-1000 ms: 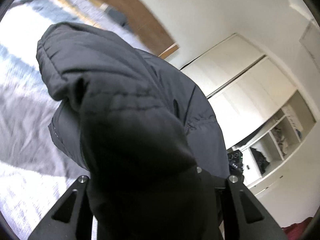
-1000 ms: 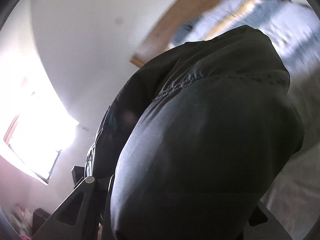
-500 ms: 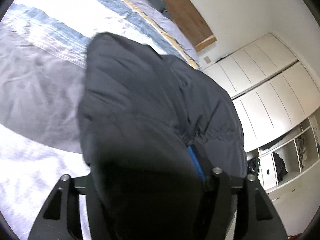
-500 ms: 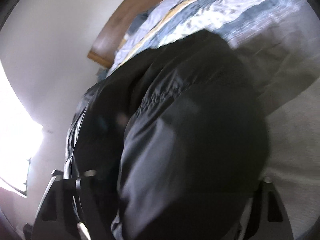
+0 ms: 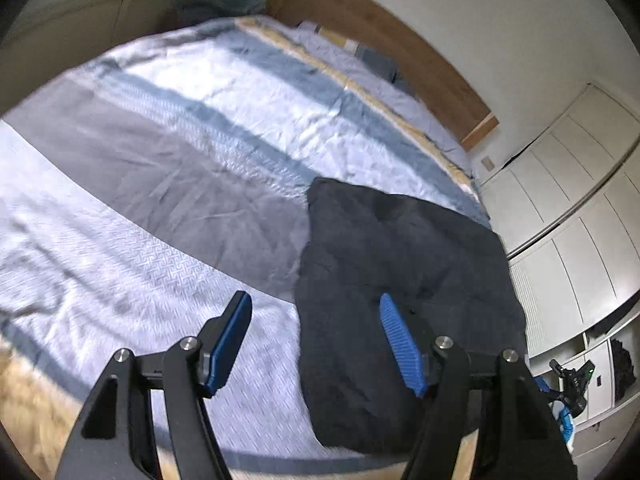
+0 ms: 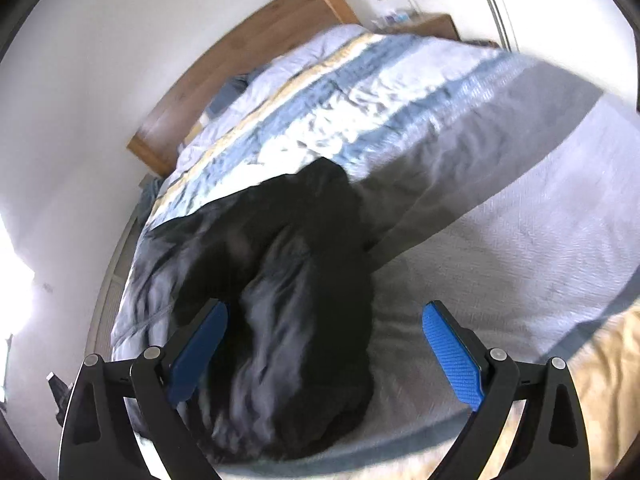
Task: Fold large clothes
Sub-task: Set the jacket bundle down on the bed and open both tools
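A dark padded jacket (image 5: 404, 280) lies folded on the striped bedspread (image 5: 192, 152), near the bed's right side in the left wrist view. My left gripper (image 5: 316, 304) hovers above the jacket's left edge, its jaws opening, with nothing pressed between the blue pads (image 5: 396, 340). In the right wrist view the jacket (image 6: 288, 300) lies heaped on the bed's left part. My right gripper (image 6: 324, 316) stands above it, jaws opening wide, the pads (image 6: 448, 348) clear of the cloth.
A wooden headboard (image 5: 384, 44) runs along the far wall. White wardrobe doors (image 5: 568, 200) and open shelves (image 5: 604, 364) stand to the right of the bed. Bare bedspread (image 6: 500, 208) stretches to the right of the jacket. A bright window (image 6: 12, 256) is at the left.
Both grippers let go of the jacket, which dropped onto the bed. Both hands pulled back and tipped downward, so the whole bed now shows.
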Demonstrator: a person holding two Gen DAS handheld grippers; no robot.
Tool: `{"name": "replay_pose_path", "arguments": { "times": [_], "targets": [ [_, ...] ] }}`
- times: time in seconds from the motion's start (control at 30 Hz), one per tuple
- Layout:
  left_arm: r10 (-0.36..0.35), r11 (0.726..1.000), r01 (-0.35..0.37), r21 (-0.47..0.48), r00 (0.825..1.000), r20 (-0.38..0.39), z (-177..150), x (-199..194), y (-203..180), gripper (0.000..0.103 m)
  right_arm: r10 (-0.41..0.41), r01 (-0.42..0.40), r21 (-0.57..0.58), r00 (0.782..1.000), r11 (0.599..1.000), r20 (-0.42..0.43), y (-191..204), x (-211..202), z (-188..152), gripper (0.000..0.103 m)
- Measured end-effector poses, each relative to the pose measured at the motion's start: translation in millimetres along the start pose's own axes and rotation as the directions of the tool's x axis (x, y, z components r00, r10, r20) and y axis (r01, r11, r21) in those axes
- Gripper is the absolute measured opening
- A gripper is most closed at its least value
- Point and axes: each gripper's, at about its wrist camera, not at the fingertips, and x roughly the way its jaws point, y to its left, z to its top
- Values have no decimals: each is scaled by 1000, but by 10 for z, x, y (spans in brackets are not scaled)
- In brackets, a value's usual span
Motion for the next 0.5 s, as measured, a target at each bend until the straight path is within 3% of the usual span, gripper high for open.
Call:
{"name": "replay_pose_path", "arguments": {
  "times": [0.27,0.5],
  "targets": [
    [114,980,-125,157,990,79,-759,-696,-956,68,-5,13,-186,999,982,46,630,-744,-509,103],
    [206,935,-243,256,965,165,-1561,-1113,-1515,68,-59,93,-338,992,936,109,1107,-1238,-1237,103]
  ]
}}
